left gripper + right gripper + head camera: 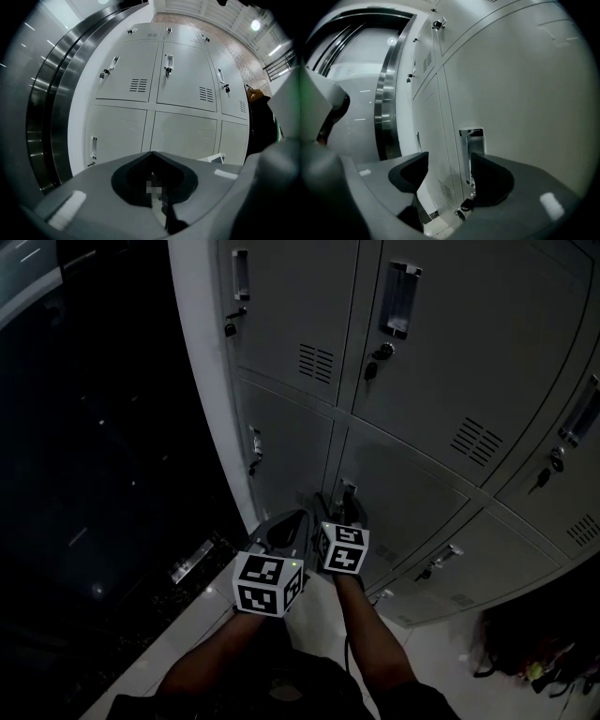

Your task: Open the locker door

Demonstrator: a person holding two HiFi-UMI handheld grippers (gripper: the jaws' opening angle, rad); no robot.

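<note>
The grey locker door [412, 488] is in the lower row of the locker bank, and it looks closed. Its metal recessed handle [347, 491] sits at the door's left edge, with a key [465, 205] hanging under it. My right gripper [343, 512] is right at that handle. In the right gripper view, this gripper [449, 161] stands open, and the handle [471, 150] lies just ahead of the right jaw, which partly hides it. Nothing is pressed between the pads. My left gripper [281, 531] hovers beside it to the left. Its jaws [152, 153] meet at the tips and hold nothing.
More grey lockers [291, 306] with handles and keys fill the wall above and to the right. A curved steel frame [42, 117] and dark glass [94, 427] border the lockers on the left. A dark bag [534, 652] lies on the pale floor at the right.
</note>
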